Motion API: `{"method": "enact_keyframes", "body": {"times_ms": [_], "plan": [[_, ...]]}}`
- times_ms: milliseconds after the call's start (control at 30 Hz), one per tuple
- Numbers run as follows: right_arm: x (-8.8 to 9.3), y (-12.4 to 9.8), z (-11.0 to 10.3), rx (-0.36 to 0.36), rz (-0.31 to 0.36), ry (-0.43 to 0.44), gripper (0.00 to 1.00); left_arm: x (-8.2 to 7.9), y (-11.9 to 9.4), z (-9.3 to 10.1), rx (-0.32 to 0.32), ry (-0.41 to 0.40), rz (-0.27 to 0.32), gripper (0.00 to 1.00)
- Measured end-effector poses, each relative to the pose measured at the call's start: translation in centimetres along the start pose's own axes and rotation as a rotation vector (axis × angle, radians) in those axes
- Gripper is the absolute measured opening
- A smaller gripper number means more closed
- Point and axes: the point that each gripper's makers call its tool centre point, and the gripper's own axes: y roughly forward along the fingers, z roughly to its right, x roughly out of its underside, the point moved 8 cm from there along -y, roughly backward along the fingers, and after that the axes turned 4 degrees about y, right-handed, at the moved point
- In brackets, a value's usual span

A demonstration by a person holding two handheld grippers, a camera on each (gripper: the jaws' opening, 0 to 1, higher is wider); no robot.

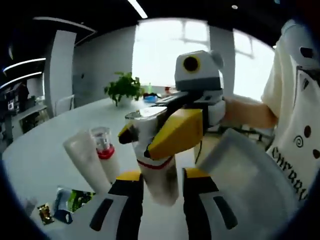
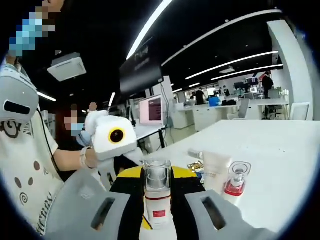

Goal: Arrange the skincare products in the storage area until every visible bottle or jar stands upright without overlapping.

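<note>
I have one white bottle [image 1: 159, 172] lifted between both grippers: my left gripper [image 1: 157, 210] clamps its body, my right gripper [image 2: 157, 210] closes around it too. A tube [image 2: 216, 172] and small red-collared bottle [image 2: 236, 184] stand on the surface [image 2: 280, 160]; most arranging remains, I judge.

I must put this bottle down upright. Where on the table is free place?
Free: bare white table beyond the small red-collared bottle. Crowded: around the white squeeze tube, beside that bottle, and the colourful sachets at the near edge.
</note>
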Motion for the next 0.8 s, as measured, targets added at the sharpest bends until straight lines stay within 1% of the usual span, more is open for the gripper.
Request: {"method": "enact_keyframes", "body": {"times_ms": [33, 67, 100, 133, 167, 200, 233, 300, 333, 367, 400, 433, 467, 500, 533, 567, 600, 633, 667, 733, 767, 800], "plan": [[0.0, 0.0, 0.1, 0.023, -0.001, -0.007, 0.18, 0.0, 0.1, -0.1, -0.033, -0.018, -0.004, 0.25], [0.0, 0.0, 0.2, 0.051, 0.000, -0.003, 0.18, -0.1, 0.1, -0.2, -0.045, -0.022, 0.003, 0.25], [-0.1, 0.0, 0.5, 0.106, 0.012, -0.007, 0.18, -0.1, 0.2, -0.4, -0.069, -0.056, 0.023, 0.25], [-0.1, -0.1, 0.5, 0.119, 0.010, -0.026, 0.18, -0.3, 0.3, -0.4, -0.088, -0.105, 0.048, 0.26], [-0.2, -0.1, 0.6, 0.149, 0.014, -0.027, 0.18, -0.3, 0.3, -0.6, -0.115, -0.117, 0.060, 0.26], [-0.2, -0.2, 0.7, 0.175, 0.023, -0.026, 0.18, -0.2, 0.2, -0.8, -0.146, -0.121, 0.053, 0.26], [-0.1, -0.1, 0.4, 0.194, 0.033, -0.022, 0.18, -0.1, 0.2, -0.9, -0.178, -0.067, 0.019, 0.26], [0.1, -0.2, 0.3, 0.226, 0.048, 0.002, 0.18, -0.4, 0.4, -0.4, -0.215, -0.048, 0.005, 0.26], [0.1, -0.2, 0.3, 0.250, 0.068, 0.019, 0.18, -0.5, 0.6, -0.2, -0.199, -0.059, 0.012, 0.25], [0.2, -0.1, 0.3, 0.255, 0.076, 0.026, 0.18, -0.6, 0.7, 0.0, -0.192, -0.108, 0.013, 0.25], [0.3, -0.1, 0.4, 0.272, 0.082, 0.034, 0.18, -0.6, 0.8, -0.1, -0.214, -0.118, 0.011, 0.24], [0.4, 0.0, 0.3, 0.287, 0.092, 0.036, 0.18, -0.6, 0.7, -0.5, -0.282, -0.080, 0.010, 0.24], [0.5, 0.0, 0.3, 0.293, 0.099, 0.043, 0.18, -0.3, 0.7, -0.7, -0.305, -0.062, -0.023, 0.24], [0.5, 0.0, 0.2, 0.307, 0.102, 0.052, 0.18, -0.3, 0.8, -0.8, -0.331, -0.060, -0.039, 0.24], [0.6, 0.1, 0.3, 0.316, 0.099, 0.054, 0.18, -0.4, 1.0, -0.6, -0.322, -0.050, -0.031, 0.23], [0.7, 0.1, 0.4, 0.330, 0.107, 0.058, 0.18, -0.4, 1.1, -0.4, -0.319, -0.042, -0.041, 0.21], [0.8, 0.1, 0.5, 0.345, 0.126, 0.078, 0.19, -0.6, 1.2, -0.2, -0.338, -0.019, -0.057, 0.20], [0.9, 0.1, 0.4, 0.344, 0.135, 0.098, 0.19, -0.6, 1.2, -0.3, -0.361, 0.014, -0.067, 0.21], [1.0, 0.1, 0.4, 0.354, 0.154, 0.121, 0.19, -0.5, 1.3, -0.2, -0.386, 0.029, -0.095, 0.21], [1.1, 0.0, 0.5, 0.375, 0.148, 0.121, 0.19, -0.5, 1.8, 0.0, -0.380, 0.027, -0.096, 0.19], [1.2, 0.1, 0.4, 0.379, 0.150, 0.130, 0.19, -0.4, 1.8, 0.1, -0.387, 0.034, -0.104, 0.19], [1.3, 0.0, 0.4, 0.392, 0.157, 0.143, 0.19, -0.4, 1.8, 0.0, -0.411, 0.064, -0.118, 0.18]]}}
